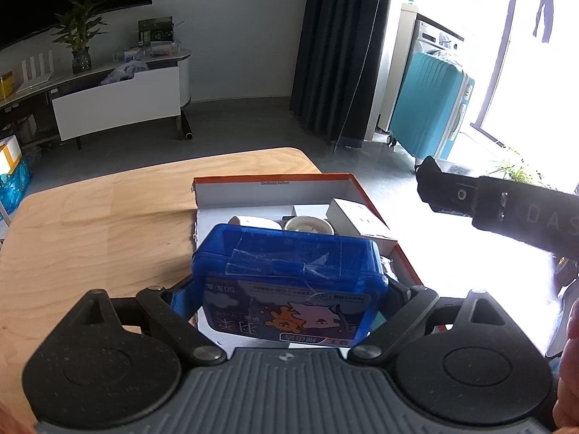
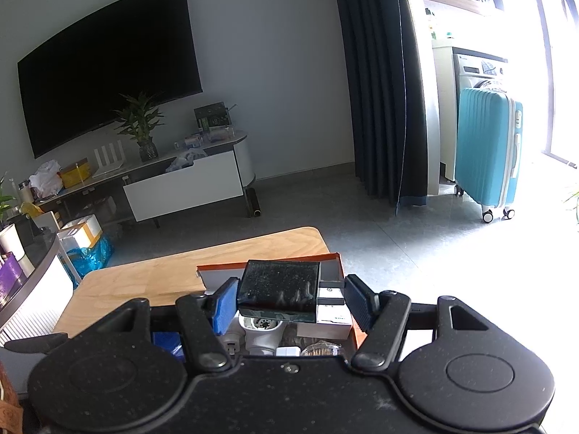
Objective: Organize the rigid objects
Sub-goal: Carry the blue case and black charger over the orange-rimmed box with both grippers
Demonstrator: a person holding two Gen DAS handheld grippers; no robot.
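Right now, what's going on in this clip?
A person holds a tool in each hand over an open orange-edged cardboard box on a wooden table. The left tool grips a translucent blue plastic case. The right tool has a dark rectangular block between its fingers, apparently not clamped.

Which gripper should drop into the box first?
Left, probably. The left gripper already holds the blue case low over the orange box. The right gripper is around a dark block, but whether it is gripped is unclear.
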